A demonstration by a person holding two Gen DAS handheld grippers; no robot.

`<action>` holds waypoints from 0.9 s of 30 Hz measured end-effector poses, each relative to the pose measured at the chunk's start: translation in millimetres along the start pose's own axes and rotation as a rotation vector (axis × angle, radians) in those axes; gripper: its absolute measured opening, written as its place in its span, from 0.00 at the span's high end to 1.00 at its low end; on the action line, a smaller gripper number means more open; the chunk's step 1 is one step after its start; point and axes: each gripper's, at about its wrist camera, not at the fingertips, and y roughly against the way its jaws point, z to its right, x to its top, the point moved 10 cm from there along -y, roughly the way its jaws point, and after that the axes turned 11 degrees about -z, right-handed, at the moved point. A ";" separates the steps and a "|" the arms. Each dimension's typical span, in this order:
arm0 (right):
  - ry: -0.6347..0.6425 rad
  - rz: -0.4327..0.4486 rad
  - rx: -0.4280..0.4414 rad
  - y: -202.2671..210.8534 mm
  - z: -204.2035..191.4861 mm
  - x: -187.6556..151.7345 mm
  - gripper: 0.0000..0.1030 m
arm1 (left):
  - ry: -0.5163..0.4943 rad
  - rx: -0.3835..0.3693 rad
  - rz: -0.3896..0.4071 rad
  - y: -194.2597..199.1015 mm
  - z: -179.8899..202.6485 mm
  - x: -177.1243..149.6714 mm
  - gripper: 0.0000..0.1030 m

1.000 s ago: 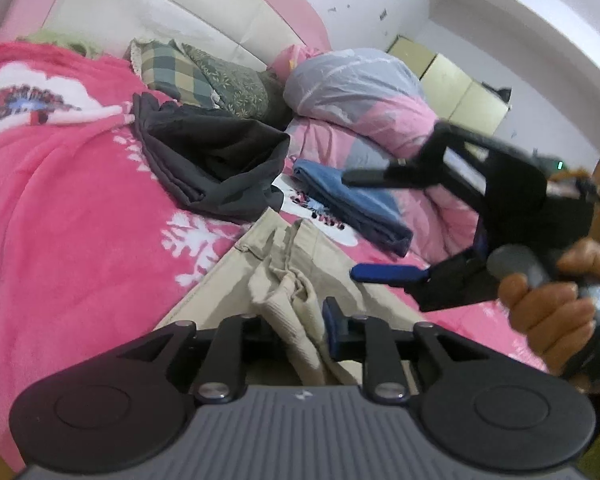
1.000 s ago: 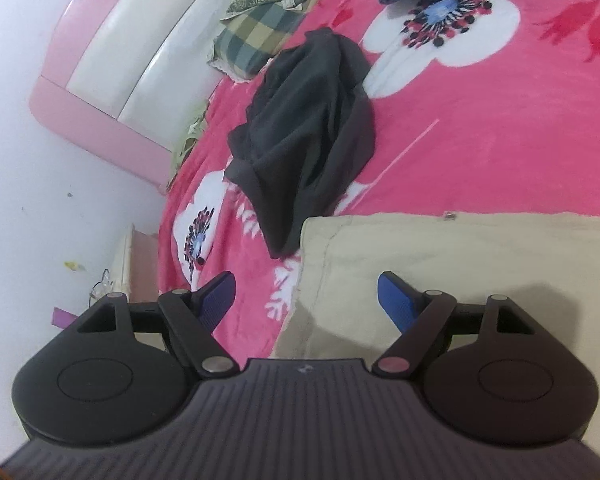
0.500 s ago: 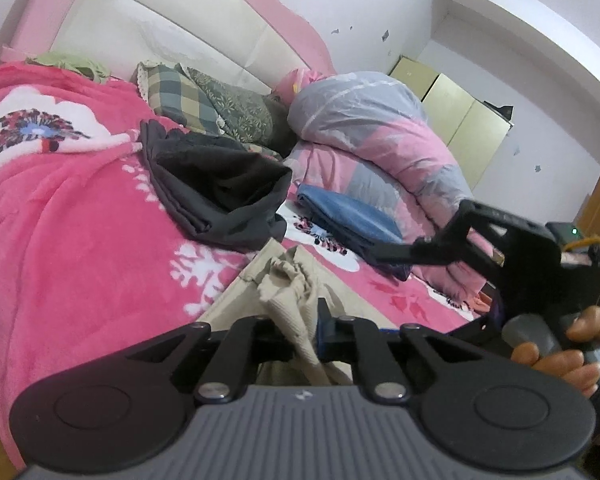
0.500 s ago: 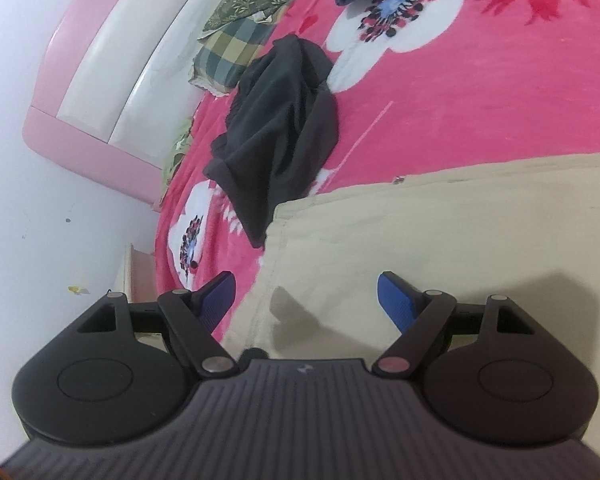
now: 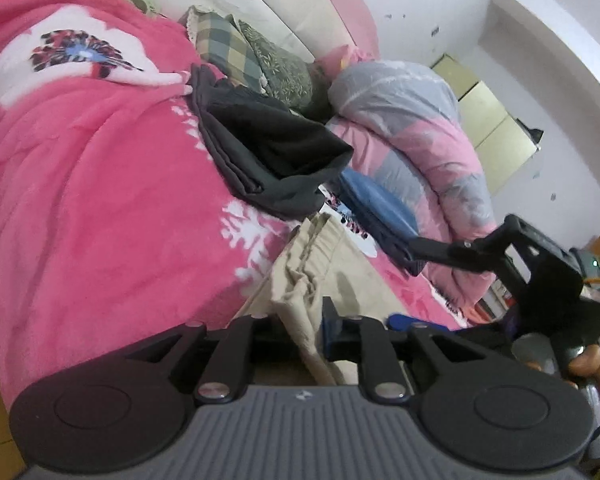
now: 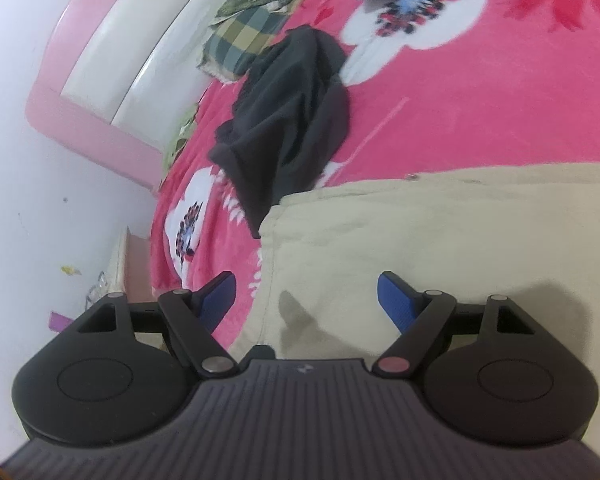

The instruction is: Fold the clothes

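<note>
Beige cotton trousers (image 5: 332,256) lie along the pink floral blanket (image 5: 100,184); my left gripper (image 5: 306,320) is clamped on their bunched corner, my right gripper (image 6: 306,300) hovers wide apart above the flat cloth, nearer the free edge.

Soft, even indoor light, with strong fisheye bending in both wrist views.

No glare or hard highlights show. The pink blanket (image 5: 100,184) looks saturated and slightly smeared by motion blur, most of all its flower print in the right wrist view. A soft-edged shadow falls on the beige garment (image 6: 460,232) just ahead of the right gripper (image 6: 306,300), and another lies beside its right finger. Walls and the headboard (image 6: 112,68) curve towards the frame edges, where the corners go dark.
</note>
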 end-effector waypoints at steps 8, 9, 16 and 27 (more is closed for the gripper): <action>0.280 0.014 -0.111 -2.0 -44.6 -19.4 0.32 | 0.085 -0.023 0.029 24.0 -23.8 -0.5 0.74; 0.330 0.011 -0.131 -2.2 -49.2 -27.0 0.33 | 0.097 -0.023 0.036 27.3 -27.6 -0.2 0.73; 0.774 -0.005 -0.328 -25.3 -81.9 -89.8 0.48 | 0.191 -0.023 0.055 30.8 -53.8 -2.1 0.78; 0.973 0.087 -0.496 -37.9 -93.3 -109.7 0.98 | 0.169 -0.012 0.061 29.1 -55.2 -1.8 0.78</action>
